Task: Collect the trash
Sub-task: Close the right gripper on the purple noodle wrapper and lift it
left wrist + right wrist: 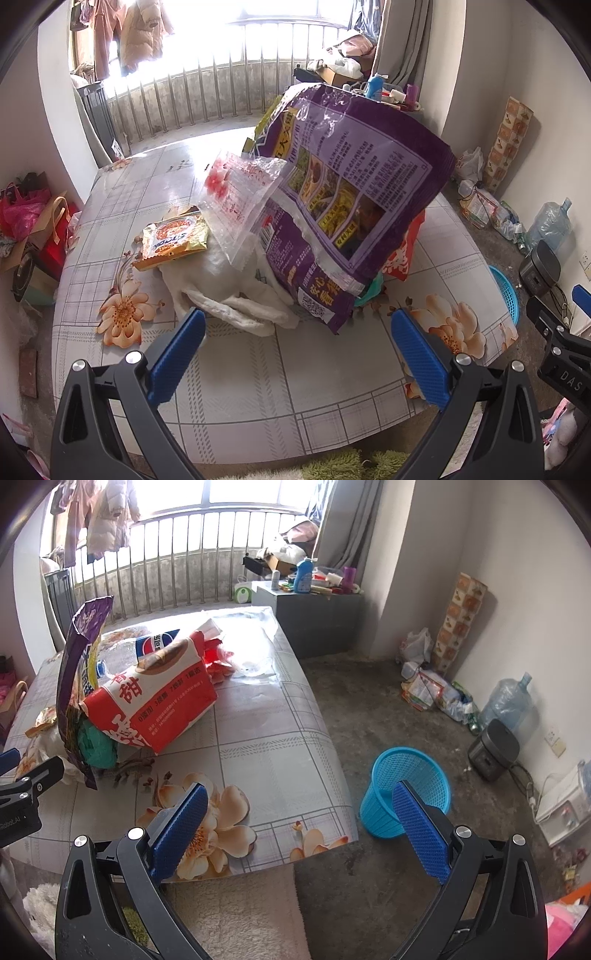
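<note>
The table [258,369] wears a pale grey-and-white checked cloth printed with peach-and-orange flowers. On it, the big bag [354,192] is purple with a yellow-edged label panel and white lettering; just beside it on the table lie a clear wrapper [240,192] dotted with red print, a gold-and-orange snack packet [173,236] and a plain white plastic bag [221,291]. Behind the purple bag, a red-and-white sack [155,701] carries white characters. Off the table's edge stands a bright blue mesh basket [410,775]. Both grippers' pads [181,823] are blue and textured on black frames.
</note>
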Action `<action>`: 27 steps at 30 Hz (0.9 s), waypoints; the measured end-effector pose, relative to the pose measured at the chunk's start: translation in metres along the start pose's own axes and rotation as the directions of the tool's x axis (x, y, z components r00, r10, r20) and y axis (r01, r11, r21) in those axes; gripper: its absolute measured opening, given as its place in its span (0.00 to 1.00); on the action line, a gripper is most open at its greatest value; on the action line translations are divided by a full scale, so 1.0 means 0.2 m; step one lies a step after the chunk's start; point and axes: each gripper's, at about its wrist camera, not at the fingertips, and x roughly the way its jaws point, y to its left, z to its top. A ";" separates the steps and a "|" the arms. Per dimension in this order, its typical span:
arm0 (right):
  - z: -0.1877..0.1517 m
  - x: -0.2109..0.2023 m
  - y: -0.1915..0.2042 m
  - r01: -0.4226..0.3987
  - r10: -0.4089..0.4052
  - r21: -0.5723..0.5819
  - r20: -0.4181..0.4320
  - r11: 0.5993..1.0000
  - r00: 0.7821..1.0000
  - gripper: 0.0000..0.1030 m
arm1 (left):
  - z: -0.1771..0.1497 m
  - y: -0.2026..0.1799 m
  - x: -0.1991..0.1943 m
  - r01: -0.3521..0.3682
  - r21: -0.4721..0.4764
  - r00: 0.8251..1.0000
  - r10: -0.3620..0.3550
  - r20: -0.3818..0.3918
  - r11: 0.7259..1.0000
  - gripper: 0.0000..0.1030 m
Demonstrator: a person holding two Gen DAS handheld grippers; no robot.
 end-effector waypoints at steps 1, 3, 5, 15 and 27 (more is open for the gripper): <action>0.01 -0.01 0.01 -0.007 0.007 -0.001 0.008 1.000 1.000 0.92 | 0.01 0.02 0.00 0.012 0.000 1.000 -0.012 0.007 1.000 0.96; 0.05 -0.03 0.04 -0.030 0.030 -0.008 0.044 1.000 0.999 0.92 | 0.02 0.07 -0.01 0.021 -0.006 0.999 -0.020 0.028 1.000 0.96; 0.09 -0.07 0.07 -0.053 0.055 -0.016 0.093 0.998 0.994 0.92 | 0.04 0.13 -0.03 0.025 -0.010 0.998 -0.025 0.052 1.000 0.96; 0.39 -0.23 0.25 -0.283 0.291 -0.068 0.279 0.957 0.915 0.92 | 0.19 0.43 -0.07 0.092 -0.009 0.967 -0.087 0.241 0.996 0.92; 0.60 0.01 0.58 -0.481 0.491 -0.153 0.037 0.863 0.870 0.75 | 0.26 0.41 0.22 0.292 0.125 0.947 -0.305 0.103 0.948 0.62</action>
